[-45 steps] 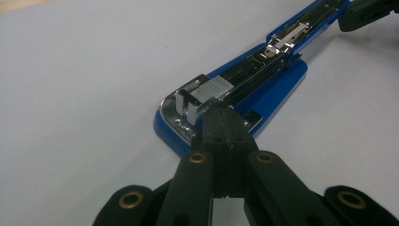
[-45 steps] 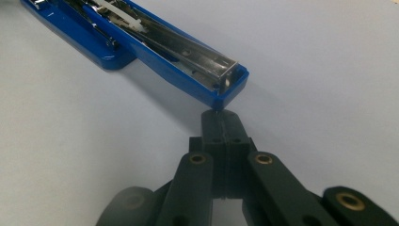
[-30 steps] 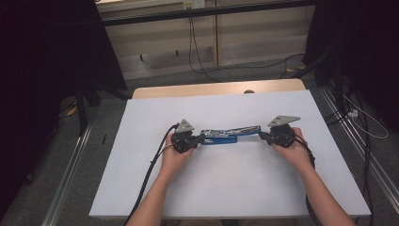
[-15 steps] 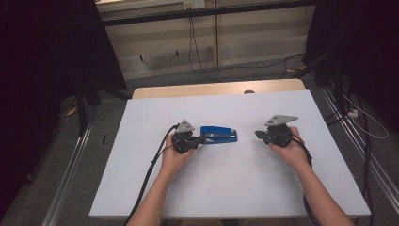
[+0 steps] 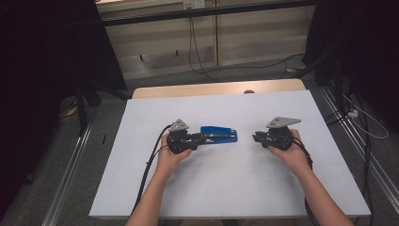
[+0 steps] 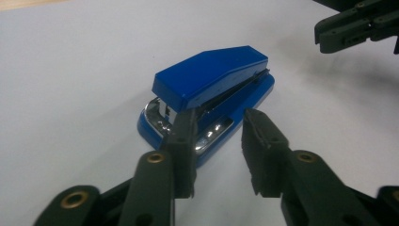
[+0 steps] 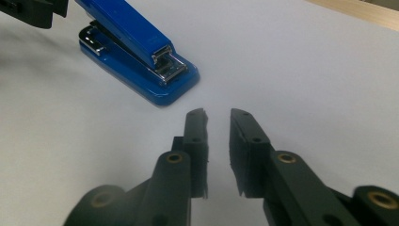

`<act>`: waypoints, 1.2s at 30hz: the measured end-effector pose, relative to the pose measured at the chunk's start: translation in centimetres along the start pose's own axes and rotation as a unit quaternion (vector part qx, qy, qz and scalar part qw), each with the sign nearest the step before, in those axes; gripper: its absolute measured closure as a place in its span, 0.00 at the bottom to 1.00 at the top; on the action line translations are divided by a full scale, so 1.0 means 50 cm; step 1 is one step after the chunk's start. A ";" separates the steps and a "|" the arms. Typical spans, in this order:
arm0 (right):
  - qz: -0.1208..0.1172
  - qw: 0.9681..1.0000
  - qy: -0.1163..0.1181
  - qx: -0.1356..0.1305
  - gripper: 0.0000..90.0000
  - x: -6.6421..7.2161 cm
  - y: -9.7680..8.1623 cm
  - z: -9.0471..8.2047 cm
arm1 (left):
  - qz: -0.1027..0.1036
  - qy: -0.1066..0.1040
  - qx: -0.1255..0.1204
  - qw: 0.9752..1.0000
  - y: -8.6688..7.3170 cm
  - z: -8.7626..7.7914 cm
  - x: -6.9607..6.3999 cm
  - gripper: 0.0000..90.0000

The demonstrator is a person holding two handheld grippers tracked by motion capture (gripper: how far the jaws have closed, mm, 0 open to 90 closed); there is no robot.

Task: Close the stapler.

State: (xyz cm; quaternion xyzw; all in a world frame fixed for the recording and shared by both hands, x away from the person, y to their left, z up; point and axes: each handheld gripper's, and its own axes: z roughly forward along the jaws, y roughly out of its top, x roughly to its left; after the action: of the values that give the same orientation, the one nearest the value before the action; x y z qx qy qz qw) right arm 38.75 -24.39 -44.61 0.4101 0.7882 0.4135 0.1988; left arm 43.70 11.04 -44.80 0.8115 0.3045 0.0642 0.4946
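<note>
Since the frame one second earlier, the right gripper (image 5: 258,137) has been drawn away from the blue stapler (image 5: 219,134); where both grippers were then joined at the stapler, a gap of bare table is now recorded between it and the stapler's end. The position half a second ago is largely matched.

In the high view, the stapler is seen lying flat on the white table (image 5: 235,188), at the centre of the frame. The left gripper (image 5: 200,139) is held at the stapler's left end, and the right gripper is found to the right of centre, near the stapler but apart from it.

In the left gripper view, the left gripper (image 6: 217,123) is observed with its jaws parted. One jaw is placed against the side of the stapler (image 6: 211,89) near its chromed end; the other stands clear on the table side. No grip on the stapler is seen. The other gripper's jaws are noted at the upper right of that frame.

In the right gripper view, the right gripper (image 7: 217,113) is recorded with a narrow gap between its jaws and nothing held. The stapler (image 7: 136,42) lies at the upper left of that frame.
</note>
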 end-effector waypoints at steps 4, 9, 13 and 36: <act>0.016 1.000 0.007 -0.009 0.69 0.004 -0.007 -0.017 | 0.001 0.005 -0.002 1.000 0.002 -0.018 -0.002 0.59; 0.020 1.000 0.003 -0.014 0.57 0.013 -0.016 -0.037 | 0.012 0.017 0.003 1.000 -0.001 -0.041 -0.006 0.45; 0.026 0.999 0.002 -0.021 0.50 0.018 -0.025 -0.053 | 0.020 0.024 0.005 0.999 -0.006 -0.062 -0.013 0.39; 0.029 0.999 0.003 -0.033 0.32 0.049 -0.072 -0.114 | 0.019 0.057 0.007 0.998 -0.045 -0.142 -0.011 0.16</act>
State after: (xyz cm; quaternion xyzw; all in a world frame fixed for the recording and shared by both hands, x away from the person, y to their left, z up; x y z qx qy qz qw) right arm 31.84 -26.34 -44.17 0.4250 0.7626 0.4460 0.1975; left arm 39.41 16.88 -43.00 0.8156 0.3171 0.1178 0.4695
